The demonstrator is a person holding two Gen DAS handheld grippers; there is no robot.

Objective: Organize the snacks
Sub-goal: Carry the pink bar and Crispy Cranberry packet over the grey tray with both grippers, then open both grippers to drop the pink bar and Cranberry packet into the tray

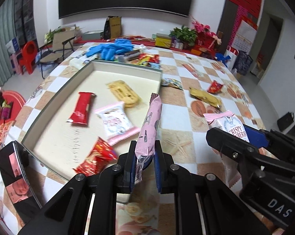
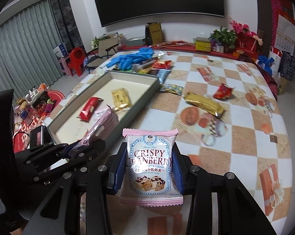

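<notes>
Both hands loaded. My left gripper [image 1: 144, 164] is clamped on a pink snack packet [image 1: 150, 125], held edge-on and upright, hanging just over the near right corner of the shallow tray [image 1: 126, 64]. My right gripper [image 2: 150, 166] grips a Crispy Cranberry packet [image 2: 150, 162] flat between its blue pads [image 2: 177, 168], face up, above the checkered tablecloth [image 2: 235, 137], right of the tray and not yet over it.

Tray already holds a red bar [image 1: 81, 108], a yellow biscuit pack [image 1: 125, 93], a second cranberry packet [image 1: 116, 121] and a red crinkly pack [image 1: 97, 157] at the near edge. Loose on the cloth, far right: a gold bar [image 2: 203, 101], a small red packet [image 2: 223, 91], a colourful wrapper [image 2: 172, 88] beside the tray's far right corner. Blue gloves [image 1: 112, 48] and clutter lie past the far rim.

Step looks like mid-transfer, carry-to-tray. Next, probably: move left packet further in over bare tray floor, lower, release; then swing right packet leftward over the rim and drop it too. Three loose snacks remain after that.
</notes>
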